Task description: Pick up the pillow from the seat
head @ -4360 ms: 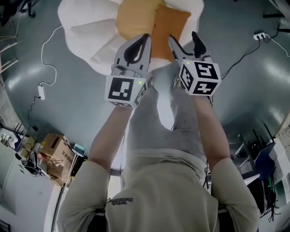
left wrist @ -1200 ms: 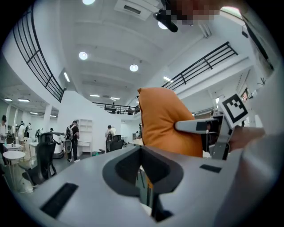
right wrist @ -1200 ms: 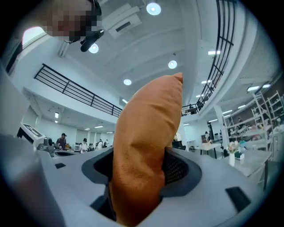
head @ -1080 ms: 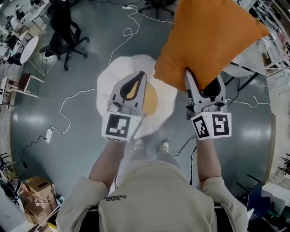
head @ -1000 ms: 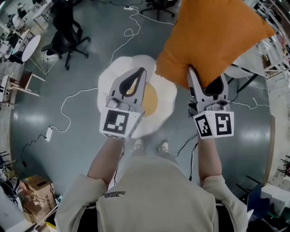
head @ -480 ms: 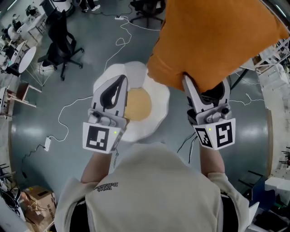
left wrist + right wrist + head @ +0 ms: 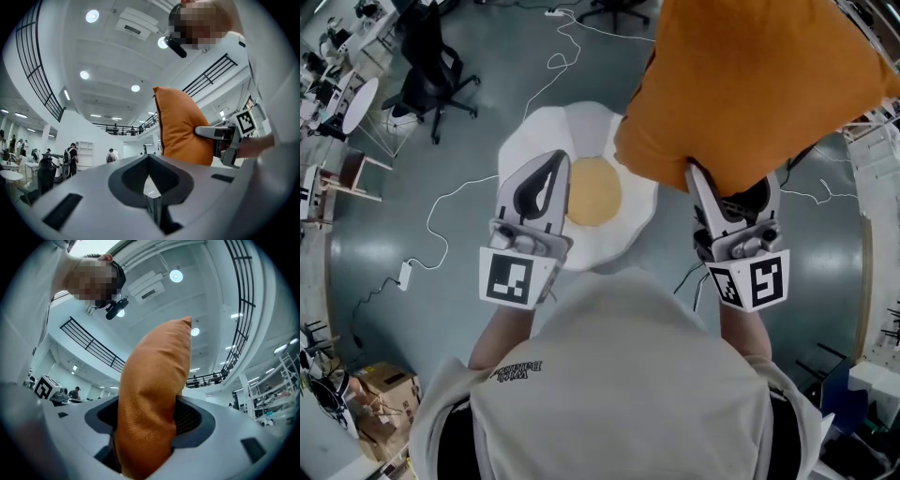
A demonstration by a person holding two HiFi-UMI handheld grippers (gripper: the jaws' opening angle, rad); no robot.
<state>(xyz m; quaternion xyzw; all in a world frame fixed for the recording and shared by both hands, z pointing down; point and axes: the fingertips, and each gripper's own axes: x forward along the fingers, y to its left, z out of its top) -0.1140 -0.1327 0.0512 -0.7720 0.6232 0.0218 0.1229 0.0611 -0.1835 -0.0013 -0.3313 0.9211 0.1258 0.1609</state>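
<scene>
Head view shows the right tongs (image 7: 729,183) clenched on the lower edge of the orange pillow (image 7: 750,84), which hangs high in the air, well apart from the white seat (image 7: 525,141) on the floor. The left tongs (image 7: 551,161) are closed and empty, over the seat.

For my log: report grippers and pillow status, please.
Right gripper shut on orange leather-like pillow, lifted off white egg-shaped seat. Left gripper shut, empty. Nothing obstructing.
</scene>
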